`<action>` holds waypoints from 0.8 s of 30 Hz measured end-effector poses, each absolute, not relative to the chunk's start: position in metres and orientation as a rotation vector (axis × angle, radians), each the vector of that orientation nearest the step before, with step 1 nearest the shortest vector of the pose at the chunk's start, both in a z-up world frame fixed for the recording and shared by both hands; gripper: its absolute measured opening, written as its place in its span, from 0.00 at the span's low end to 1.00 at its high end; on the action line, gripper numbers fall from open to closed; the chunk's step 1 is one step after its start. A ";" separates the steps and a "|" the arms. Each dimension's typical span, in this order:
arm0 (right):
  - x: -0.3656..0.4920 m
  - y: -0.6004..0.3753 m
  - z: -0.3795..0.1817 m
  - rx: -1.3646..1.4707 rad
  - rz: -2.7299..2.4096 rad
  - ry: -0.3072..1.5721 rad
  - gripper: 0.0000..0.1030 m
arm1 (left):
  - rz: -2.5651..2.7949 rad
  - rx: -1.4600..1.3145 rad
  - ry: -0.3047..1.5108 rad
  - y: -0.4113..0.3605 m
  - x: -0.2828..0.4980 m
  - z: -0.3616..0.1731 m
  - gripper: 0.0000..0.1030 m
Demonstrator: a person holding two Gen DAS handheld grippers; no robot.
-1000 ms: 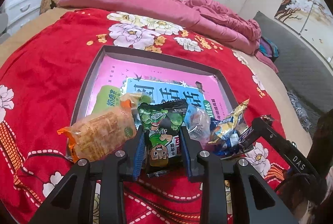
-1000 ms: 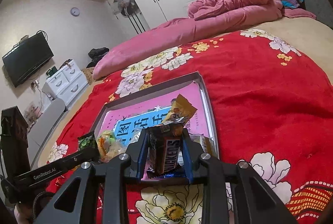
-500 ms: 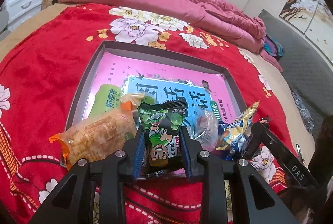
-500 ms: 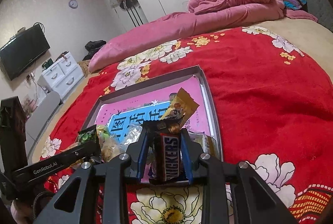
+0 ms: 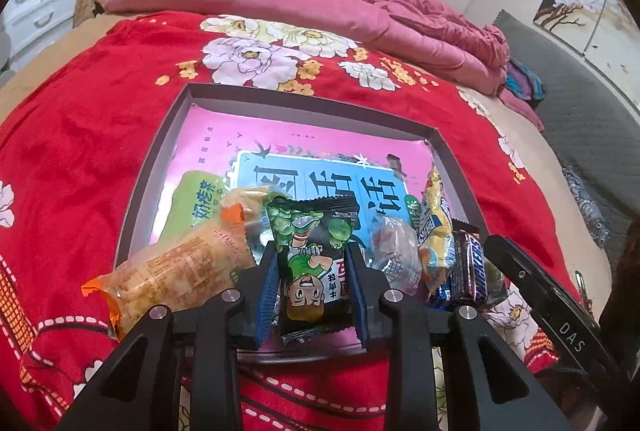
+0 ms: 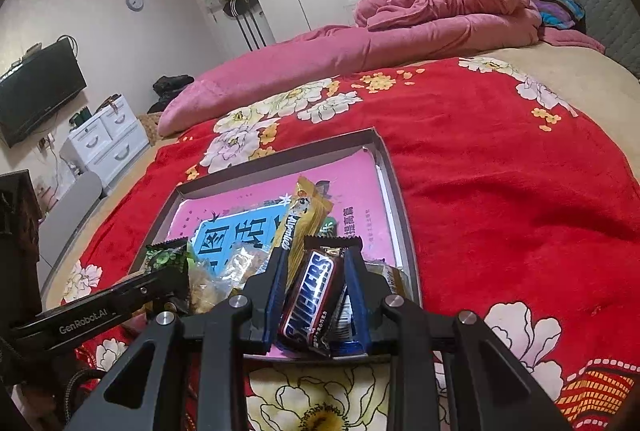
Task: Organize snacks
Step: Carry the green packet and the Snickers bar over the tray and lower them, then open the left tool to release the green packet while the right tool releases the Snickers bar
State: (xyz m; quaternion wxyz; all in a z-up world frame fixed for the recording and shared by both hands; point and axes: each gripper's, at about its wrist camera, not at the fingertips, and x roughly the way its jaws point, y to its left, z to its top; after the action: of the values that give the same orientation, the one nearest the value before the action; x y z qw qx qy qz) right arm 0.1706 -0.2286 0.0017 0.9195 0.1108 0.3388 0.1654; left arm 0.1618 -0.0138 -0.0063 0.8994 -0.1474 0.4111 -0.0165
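Red floral blanket carries the tray (image 5: 160, 167). The left claw (image 5: 312, 287) grips a green pea packet (image 5: 310, 251) and the right claw (image 6: 316, 295) a Snickers bar (image 6: 310, 299), both at the tray's near edge. Placing seems in hand; next, pick bare spots and release.

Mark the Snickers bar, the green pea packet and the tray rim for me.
Snickers bar (image 6: 314, 301), right wrist view, on its logo.
Green pea packet (image 5: 311, 258), left wrist view, on the cartoon figure.
Tray (image 5: 304, 107), left wrist view, on its far rim.
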 end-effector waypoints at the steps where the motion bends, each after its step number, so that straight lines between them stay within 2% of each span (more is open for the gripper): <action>1: 0.170 -0.229 0.002 0.225 0.341 0.696 0.29 | -0.036 -0.307 0.851 -0.014 0.162 -0.006 0.32; 17: 0.168 -0.230 0.000 0.225 0.348 0.708 0.30 | -0.054 -0.300 0.867 -0.015 0.162 -0.009 0.34; 24: 0.168 -0.228 0.000 0.203 0.343 0.710 0.32 | -0.038 -0.301 0.878 -0.013 0.162 -0.010 0.42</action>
State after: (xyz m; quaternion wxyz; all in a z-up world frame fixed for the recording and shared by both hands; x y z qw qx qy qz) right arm 0.1683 -0.2279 -0.0003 0.9183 0.0986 0.3452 0.1670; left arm 0.1620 -0.0127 -0.0101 0.8941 -0.1451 0.4232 -0.0184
